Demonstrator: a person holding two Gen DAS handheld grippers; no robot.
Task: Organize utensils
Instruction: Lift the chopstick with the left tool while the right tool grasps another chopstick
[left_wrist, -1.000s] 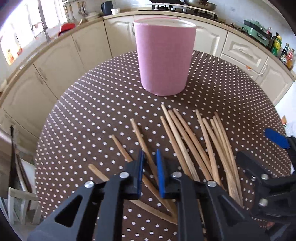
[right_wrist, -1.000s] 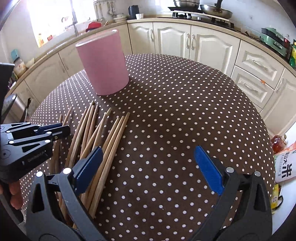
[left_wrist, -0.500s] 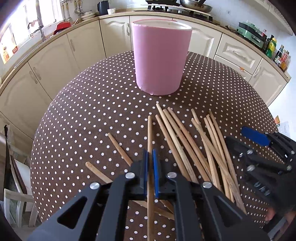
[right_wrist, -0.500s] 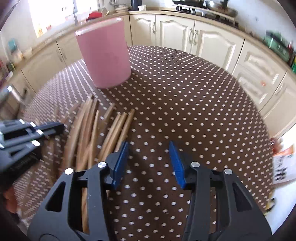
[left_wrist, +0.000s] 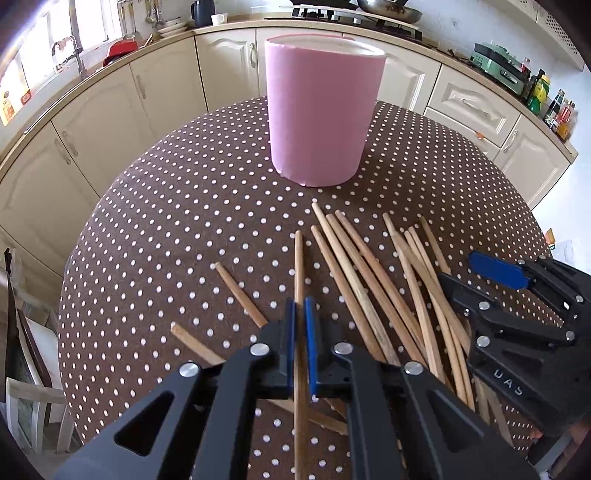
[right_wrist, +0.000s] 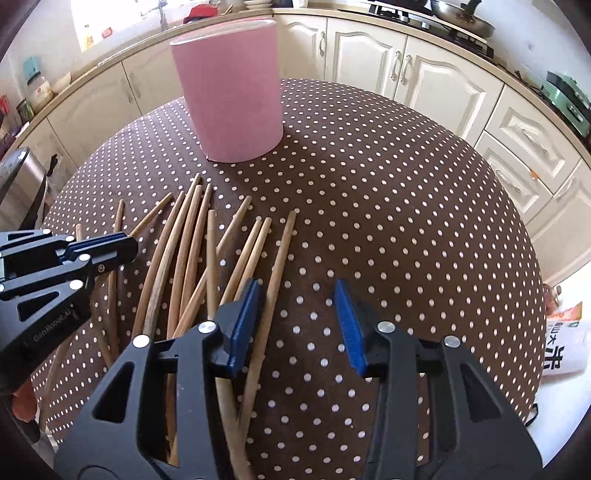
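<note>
The near ends of most wooden chopsticks (left_wrist: 373, 273) are hidden under the black arms of both tools, and the pink cylindrical holder (left_wrist: 319, 110) shows only its outer wall; its inside cannot be seen. At 9 o'clock in the right wrist view, part of a hand (right_wrist: 22, 402) is cut off by the frame edge.

A second ago the left tongs (left_wrist: 299, 332) stood slightly parted over a slanted stick; now that single chopstick (left_wrist: 298, 266) points straight toward 12 o'clock between the blue pads, which are pinched tight on it. The right tongs (right_wrist: 299, 317) were spread wide then and have just been closing. They are now about a third open, with one chopstick (right_wrist: 279, 266) lying just inside the left pad, apparently touching it, while the right pad stands clear over the dotted tabletop (right_wrist: 406, 221).

The holder stands upright at 12 o'clock on the tabletop, and the loose chopsticks fan out between it and the tongs.
</note>
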